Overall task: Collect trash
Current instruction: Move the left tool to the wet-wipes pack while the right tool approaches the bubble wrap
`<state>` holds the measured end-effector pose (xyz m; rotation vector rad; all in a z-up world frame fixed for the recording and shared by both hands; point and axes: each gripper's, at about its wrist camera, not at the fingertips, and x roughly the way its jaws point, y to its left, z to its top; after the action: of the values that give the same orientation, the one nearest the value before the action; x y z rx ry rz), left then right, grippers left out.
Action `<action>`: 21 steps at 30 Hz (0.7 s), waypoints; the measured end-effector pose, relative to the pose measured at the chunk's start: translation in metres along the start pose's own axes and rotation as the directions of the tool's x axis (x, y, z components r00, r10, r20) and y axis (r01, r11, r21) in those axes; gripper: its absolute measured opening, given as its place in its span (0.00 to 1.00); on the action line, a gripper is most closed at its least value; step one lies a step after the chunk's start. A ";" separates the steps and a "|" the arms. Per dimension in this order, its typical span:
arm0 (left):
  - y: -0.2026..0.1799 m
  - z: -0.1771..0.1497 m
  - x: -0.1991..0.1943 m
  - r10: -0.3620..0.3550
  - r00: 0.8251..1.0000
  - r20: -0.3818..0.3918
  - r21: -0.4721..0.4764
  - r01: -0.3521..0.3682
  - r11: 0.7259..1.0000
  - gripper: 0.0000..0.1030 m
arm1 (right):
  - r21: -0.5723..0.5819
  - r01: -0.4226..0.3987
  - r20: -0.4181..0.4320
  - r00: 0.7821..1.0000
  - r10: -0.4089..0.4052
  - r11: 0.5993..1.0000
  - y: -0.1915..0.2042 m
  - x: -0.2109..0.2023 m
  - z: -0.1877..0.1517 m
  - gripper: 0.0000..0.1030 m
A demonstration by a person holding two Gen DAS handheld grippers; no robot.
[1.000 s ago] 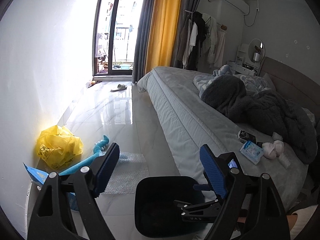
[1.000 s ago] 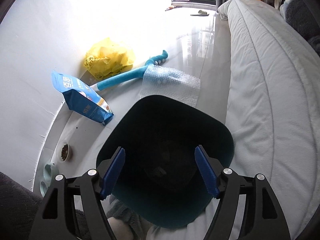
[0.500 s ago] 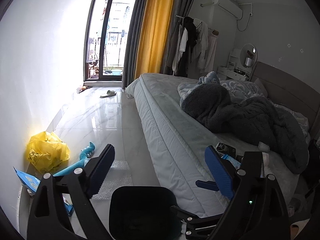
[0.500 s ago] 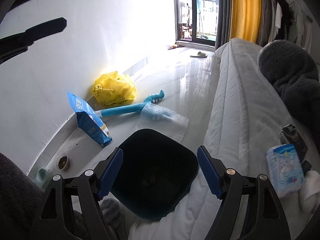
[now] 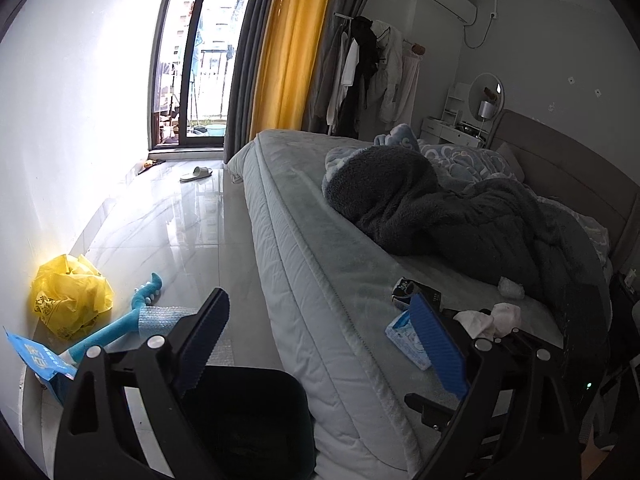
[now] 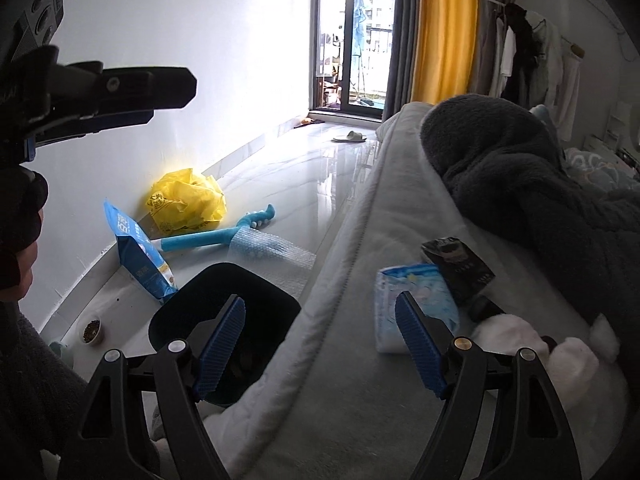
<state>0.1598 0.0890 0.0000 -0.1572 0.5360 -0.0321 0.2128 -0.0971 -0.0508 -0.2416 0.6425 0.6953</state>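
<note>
Both claws empty: left claw (image 5: 320,344) gaping, right claw (image 6: 320,344) jaws just widened, nothing between. Crumpled tissues (image 5: 492,318) lie on the bed (image 5: 320,280) beside the tissue pack (image 6: 416,300) — approach low, pinch paper only, then carry to the dark bin (image 6: 256,296) on the floor.

1 bin (image 6: 256,304), 1 yellow bag (image 6: 186,200), 1 blue pouch (image 6: 138,256), 1 bubble wrap sheet (image 6: 272,250), 1 tissue pack (image 6: 416,296), 1 slipper (image 6: 352,136), 2 grippers: left (image 5: 316,342), right (image 6: 320,346).
</note>
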 end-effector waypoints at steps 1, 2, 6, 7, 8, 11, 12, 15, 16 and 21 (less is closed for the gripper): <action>-0.004 -0.002 0.004 -0.002 1.000 -0.007 0.006 0.002 1.000 0.90 | 0.007 0.013 0.001 1.000 -0.013 1.000 -0.006 -0.003 -0.003 0.76; -0.009 -0.003 0.010 -0.003 1.000 -0.014 0.014 0.003 1.000 0.90 | 0.012 0.024 0.001 1.000 -0.024 1.000 -0.011 -0.005 -0.007 0.76; -0.025 -0.013 0.030 -0.006 0.998 -0.060 0.036 0.009 0.999 0.90 | 0.035 0.069 -0.015 0.998 -0.069 0.997 -0.038 -0.013 -0.021 0.76; -0.028 -0.015 0.035 -0.013 0.998 -0.069 0.033 0.015 0.999 0.90 | 0.042 0.078 -0.018 0.997 -0.077 0.996 -0.044 -0.015 -0.024 0.76; -0.031 -0.016 0.038 -0.018 0.997 -0.078 0.029 0.020 0.999 0.90 | 0.046 0.085 -0.019 0.996 -0.085 0.995 -0.047 -0.018 -0.027 0.76; -0.039 -0.018 0.047 -0.023 0.995 -0.094 0.021 0.025 0.999 0.90 | 0.066 0.106 -0.017 0.994 -0.105 0.992 -0.061 -0.027 -0.035 0.76; -0.043 -0.018 0.049 -0.022 0.995 -0.095 0.026 0.024 0.999 0.90 | 0.074 0.112 -0.015 0.994 -0.112 0.991 -0.066 -0.030 -0.037 0.76; -0.056 -0.021 0.056 -0.027 0.995 -0.101 0.038 0.031 0.999 0.90 | 0.095 0.126 -0.014 0.992 -0.125 0.987 -0.080 -0.040 -0.045 0.76; -0.060 -0.022 0.058 -0.033 0.994 -0.107 0.038 0.037 0.999 0.90 | 0.102 0.130 -0.016 0.992 -0.129 0.986 -0.084 -0.042 -0.048 0.76; -0.074 -0.031 0.079 -0.061 0.986 -0.154 0.012 0.063 0.998 0.90 | 0.132 0.138 -0.034 0.990 -0.135 0.982 -0.102 -0.048 -0.062 0.76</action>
<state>0.2124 0.0058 -0.0543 -0.1552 0.6843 -0.1101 0.2231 -0.2242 -0.0698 -0.1688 0.6873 0.5155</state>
